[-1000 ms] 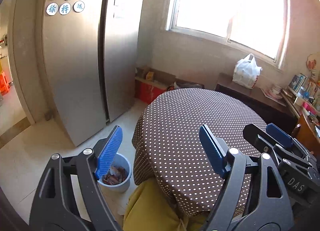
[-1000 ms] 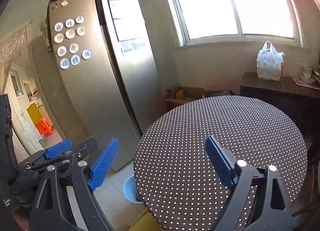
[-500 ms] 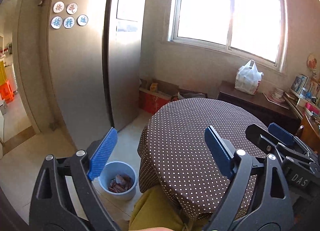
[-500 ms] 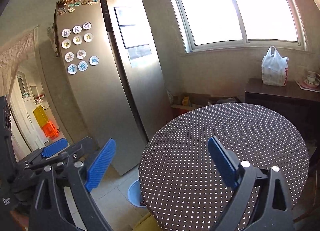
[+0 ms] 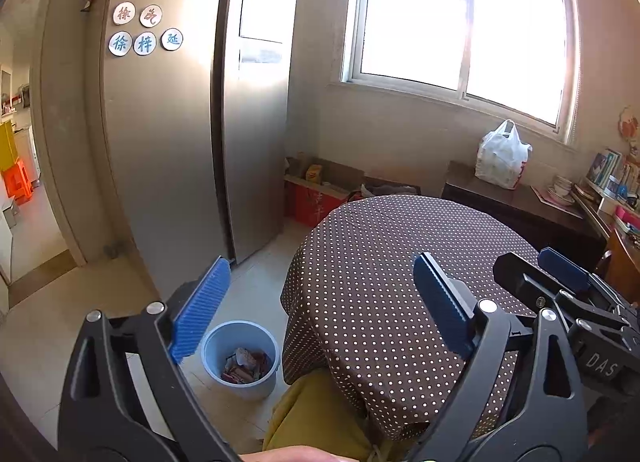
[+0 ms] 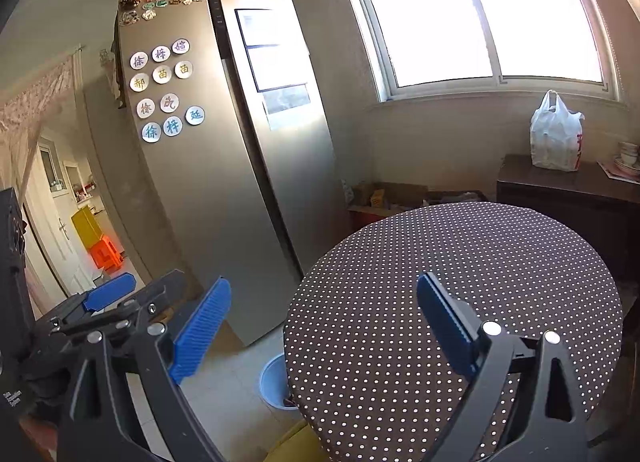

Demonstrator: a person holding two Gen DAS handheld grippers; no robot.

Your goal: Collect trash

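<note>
A light blue bin stands on the tiled floor left of the round table. It holds several crumpled wrappers. The table has a brown polka-dot cloth with nothing on it. My left gripper is open and empty, held high above the table's near left edge and the bin. My right gripper is open and empty above the table's near edge. The bin's rim shows partly behind the table. Each gripper shows in the other's view: the right one and the left one.
A tall steel fridge with round magnets stands left of the table. Cardboard boxes lie under the window. A dark sideboard carries a white plastic bag. A yellow cushion sits below the table's near edge. A doorway opens at left.
Both grippers have risen and drawn back from the table. The bin and more of the floor now show in the left wrist view. Both stay open and empty.
</note>
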